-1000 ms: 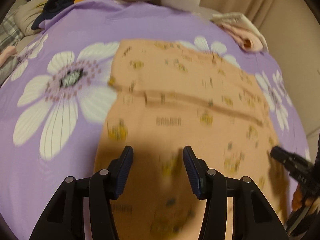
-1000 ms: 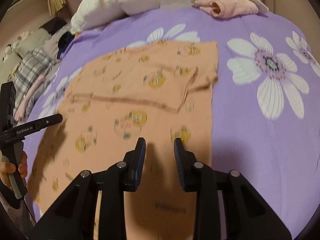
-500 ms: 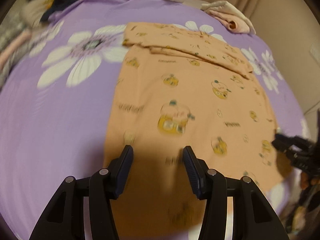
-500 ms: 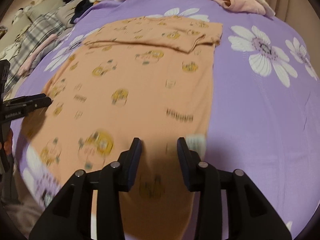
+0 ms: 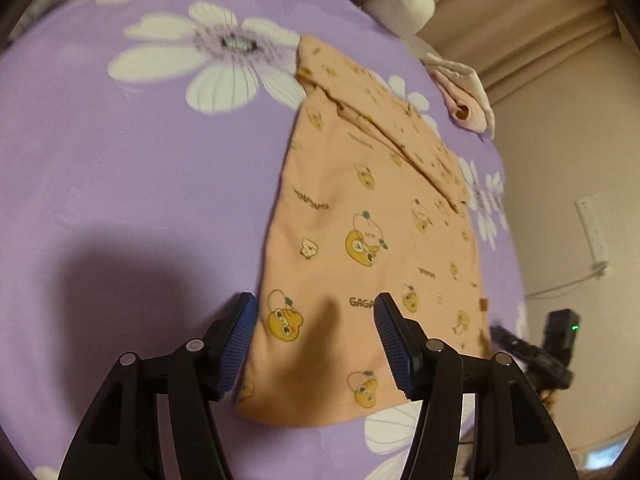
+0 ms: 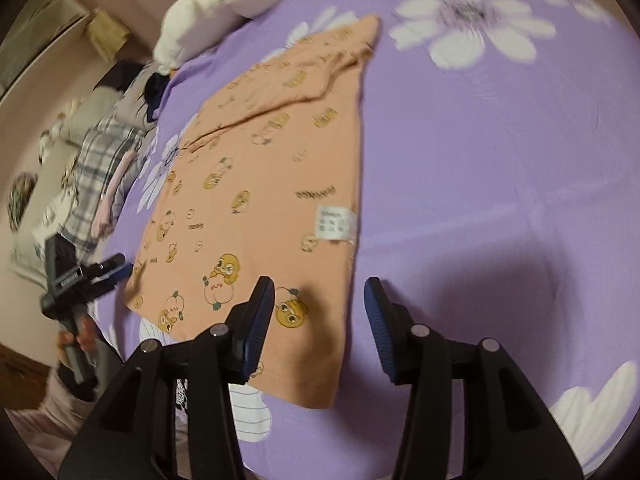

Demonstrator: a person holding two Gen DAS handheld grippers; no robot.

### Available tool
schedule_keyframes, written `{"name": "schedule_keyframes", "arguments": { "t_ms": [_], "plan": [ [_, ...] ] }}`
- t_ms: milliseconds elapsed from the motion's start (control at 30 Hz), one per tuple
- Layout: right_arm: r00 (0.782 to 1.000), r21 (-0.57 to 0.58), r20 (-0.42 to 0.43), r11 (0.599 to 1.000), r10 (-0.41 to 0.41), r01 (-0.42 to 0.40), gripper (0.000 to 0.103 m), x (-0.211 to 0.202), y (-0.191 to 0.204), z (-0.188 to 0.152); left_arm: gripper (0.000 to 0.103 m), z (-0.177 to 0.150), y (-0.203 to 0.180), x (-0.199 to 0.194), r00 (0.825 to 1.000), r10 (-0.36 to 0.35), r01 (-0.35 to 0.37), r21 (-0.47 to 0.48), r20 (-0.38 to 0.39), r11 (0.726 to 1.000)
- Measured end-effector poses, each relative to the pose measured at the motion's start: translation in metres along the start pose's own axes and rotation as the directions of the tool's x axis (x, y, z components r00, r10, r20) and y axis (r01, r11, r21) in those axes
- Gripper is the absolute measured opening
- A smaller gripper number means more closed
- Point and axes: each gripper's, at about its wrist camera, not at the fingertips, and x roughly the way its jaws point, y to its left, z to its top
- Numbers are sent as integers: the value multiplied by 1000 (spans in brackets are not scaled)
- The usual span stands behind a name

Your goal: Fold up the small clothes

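Note:
An orange cartoon-print shirt (image 5: 372, 240) lies flat on the purple flowered bedsheet (image 5: 120, 160), its far part folded over. It also shows in the right wrist view (image 6: 272, 184), with a white label (image 6: 336, 222) near its right edge. My left gripper (image 5: 314, 340) is open and empty, above the shirt's near left corner. My right gripper (image 6: 320, 320) is open and empty, above the shirt's near right corner. The left gripper also shows in the right wrist view (image 6: 86, 280), and the right one in the left wrist view (image 5: 532, 350).
A white pillow (image 6: 224, 4) lies at the bed's far end. A folded pink and white garment (image 5: 464, 96) sits at the far right. Plaid and dark clothes (image 6: 100, 152) are piled along the left side. A beige wall with a socket (image 5: 594, 228) stands to the right.
Both grippers have drawn back toward the shirt's near hem and spread apart to its two corners. The right gripper's jaws have opened wider. The shirt has not moved.

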Motion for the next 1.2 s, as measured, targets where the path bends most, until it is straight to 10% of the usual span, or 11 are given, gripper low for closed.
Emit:
{"name": "schedule_keyframes", "arguments": {
  "t_ms": [533,967,1200],
  "plan": [
    [977,106,13,971,213,-213,44,45,0,36,59,34,-5,42,963,-260,256,-60,-76,965],
    [958,121,-40,953,283,-277,41,30,-6,10,59,-4,0,19,958,-266,261,-51,-109,964],
    [965,120,-45,960,258,-251,23,35,-3,4,22,2,11,28,969,-225,211,-129,-105,969]
  ]
}}
